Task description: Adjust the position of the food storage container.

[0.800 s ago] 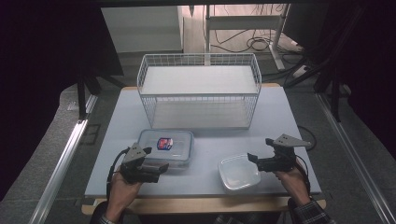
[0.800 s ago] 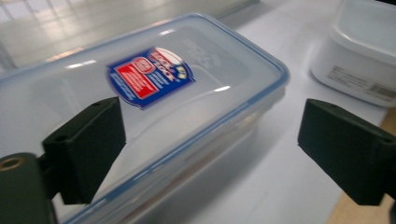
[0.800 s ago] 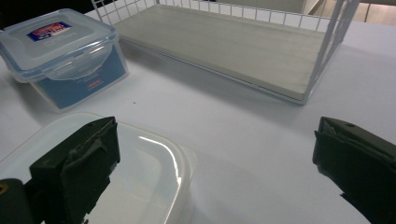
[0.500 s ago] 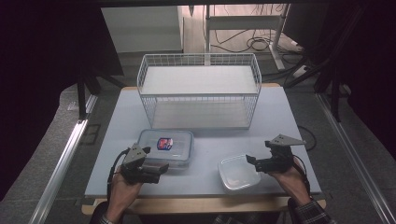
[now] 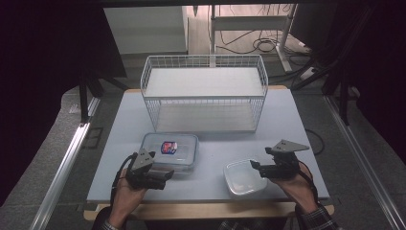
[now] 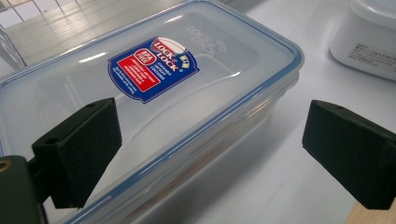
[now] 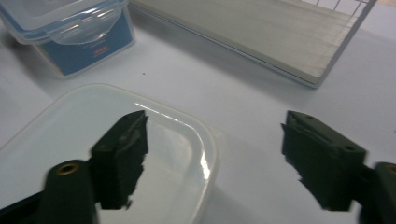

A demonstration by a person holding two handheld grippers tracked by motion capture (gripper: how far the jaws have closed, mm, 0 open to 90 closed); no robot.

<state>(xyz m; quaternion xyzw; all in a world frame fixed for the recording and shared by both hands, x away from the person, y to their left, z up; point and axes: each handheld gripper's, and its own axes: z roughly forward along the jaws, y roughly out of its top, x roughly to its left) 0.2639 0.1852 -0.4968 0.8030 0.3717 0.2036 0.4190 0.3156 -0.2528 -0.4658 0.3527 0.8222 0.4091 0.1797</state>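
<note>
We see the white wire basket [image 5: 203, 93] at the far side of the table [image 5: 287, 120]. In front of it lies the lidded clear container [image 5: 170, 151], our left gripper [image 5: 165, 175] wide open at its near corner, gripping nothing. The small open tub [image 5: 244, 177] sits to the right, our right gripper [image 5: 255, 167] open astride its rim.

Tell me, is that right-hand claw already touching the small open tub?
Cannot tell. In the right gripper view the right gripper stands open, one jaw overlapping the small open tub, the other over bare table; contact isn't plain.
</note>
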